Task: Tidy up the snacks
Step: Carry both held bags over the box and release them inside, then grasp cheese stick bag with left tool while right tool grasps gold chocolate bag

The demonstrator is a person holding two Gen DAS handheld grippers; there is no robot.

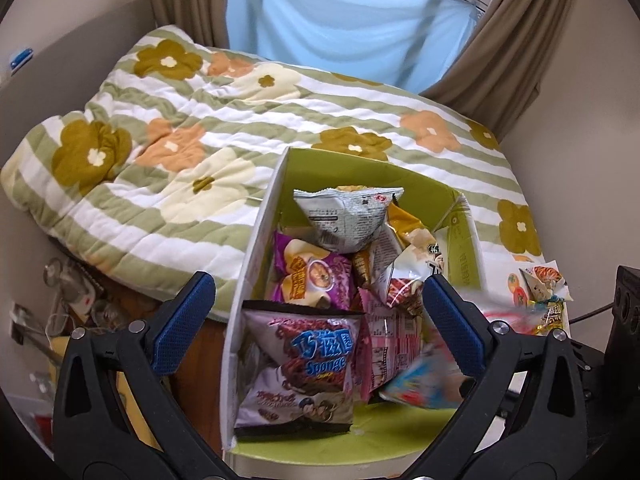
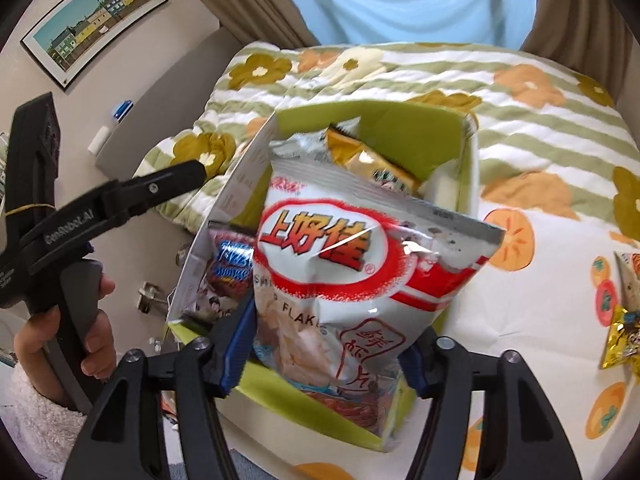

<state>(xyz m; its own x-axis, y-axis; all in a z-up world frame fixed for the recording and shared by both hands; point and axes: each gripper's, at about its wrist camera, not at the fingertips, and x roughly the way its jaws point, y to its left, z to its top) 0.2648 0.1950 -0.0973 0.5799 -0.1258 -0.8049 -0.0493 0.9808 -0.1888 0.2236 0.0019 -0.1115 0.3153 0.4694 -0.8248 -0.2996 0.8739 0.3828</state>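
Observation:
A green-lined cardboard box [image 1: 352,446] stands on the bed, filled with several snack bags, among them a Sponge chocolate bag [image 1: 308,364] and a grey bag [image 1: 344,216] on top. My left gripper [image 1: 316,320] is open and empty, hovering over the box's near end. My right gripper [image 2: 326,354] is shut on a white and red shrimp flakes bag [image 2: 352,264] and holds it over the box [image 2: 400,128]. The left gripper's finger [image 2: 160,188] shows at the left of the right wrist view.
A flowered green-striped quilt [image 1: 200,120] covers the bed behind the box. Loose snack packets lie on the sheet at the right [image 1: 544,292] [image 2: 624,332]. A cluttered low area lies at the left of the bed [image 1: 72,300]. Curtains and a window stand behind.

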